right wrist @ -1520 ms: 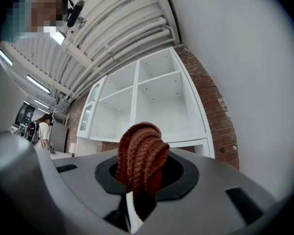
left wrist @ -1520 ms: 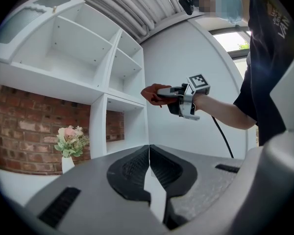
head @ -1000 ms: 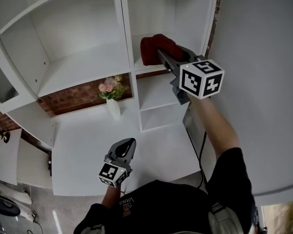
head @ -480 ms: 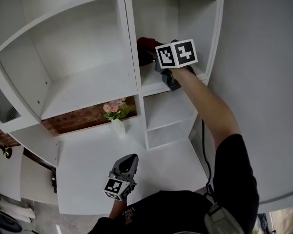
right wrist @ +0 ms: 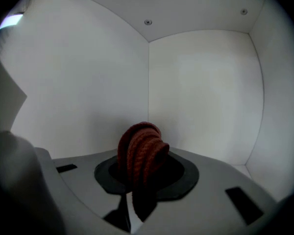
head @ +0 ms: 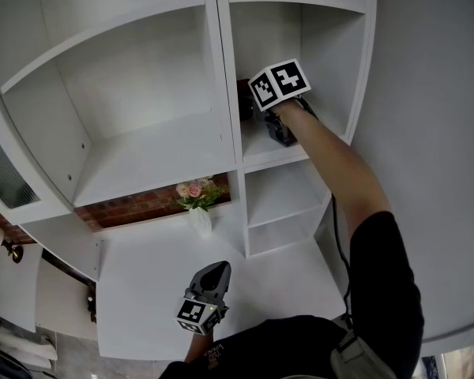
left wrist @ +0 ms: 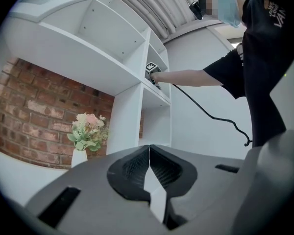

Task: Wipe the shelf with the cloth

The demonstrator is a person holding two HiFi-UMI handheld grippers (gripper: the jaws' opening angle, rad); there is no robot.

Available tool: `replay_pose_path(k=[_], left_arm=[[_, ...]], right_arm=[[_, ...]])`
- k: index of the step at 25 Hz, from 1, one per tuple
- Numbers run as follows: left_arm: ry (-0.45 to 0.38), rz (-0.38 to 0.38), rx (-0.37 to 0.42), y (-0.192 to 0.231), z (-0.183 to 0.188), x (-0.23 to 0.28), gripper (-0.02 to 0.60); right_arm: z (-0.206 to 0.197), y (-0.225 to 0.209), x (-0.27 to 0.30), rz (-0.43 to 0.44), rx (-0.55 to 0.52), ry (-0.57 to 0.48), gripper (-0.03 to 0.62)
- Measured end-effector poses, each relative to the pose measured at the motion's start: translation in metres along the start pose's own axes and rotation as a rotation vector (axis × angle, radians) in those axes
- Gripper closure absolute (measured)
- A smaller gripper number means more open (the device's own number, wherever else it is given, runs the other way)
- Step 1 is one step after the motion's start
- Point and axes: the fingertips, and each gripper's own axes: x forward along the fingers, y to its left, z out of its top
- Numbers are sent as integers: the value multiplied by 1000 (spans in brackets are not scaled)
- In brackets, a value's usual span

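Note:
A dark red cloth point(right wrist: 142, 153) is bunched between the jaws of my right gripper point(right wrist: 137, 185), which is shut on it. In the head view this gripper point(head: 253, 101) reaches into the narrow right compartment of the white shelf unit, just above its shelf board point(head: 270, 150). Only a sliver of the cloth point(head: 242, 91) shows behind the marker cube, against the compartment's left wall. My left gripper point(head: 215, 270) hangs low over the white desk, shut and holding nothing, its jaws point(left wrist: 149, 165) pressed together.
A white vase of pink flowers point(head: 196, 204) stands on the desk point(head: 142, 290) before a brick wall point(head: 134, 208). The wide left shelf compartment point(head: 142, 156) holds nothing. A black cable point(head: 336, 235) trails down beside the right arm. A glass-fronted door point(head: 0, 172) hangs open far left.
The right gripper has gone deeper and leftward into the narrow compartment with the cloth, which is now mostly hidden behind the marker cube. The left gripper has stayed low over the desk.

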Motion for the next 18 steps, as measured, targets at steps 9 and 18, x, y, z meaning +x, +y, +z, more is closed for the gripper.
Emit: replay_pose_path(k=[9,18], left_arm=[[-9,39,-17,10,-4,-5,572],[-14,41,-31,12,-8,-9,572]], right_arm=[[-12,-11,3,-40,-112,150,493],[-26,-68,-35,-287,-318,350,493]])
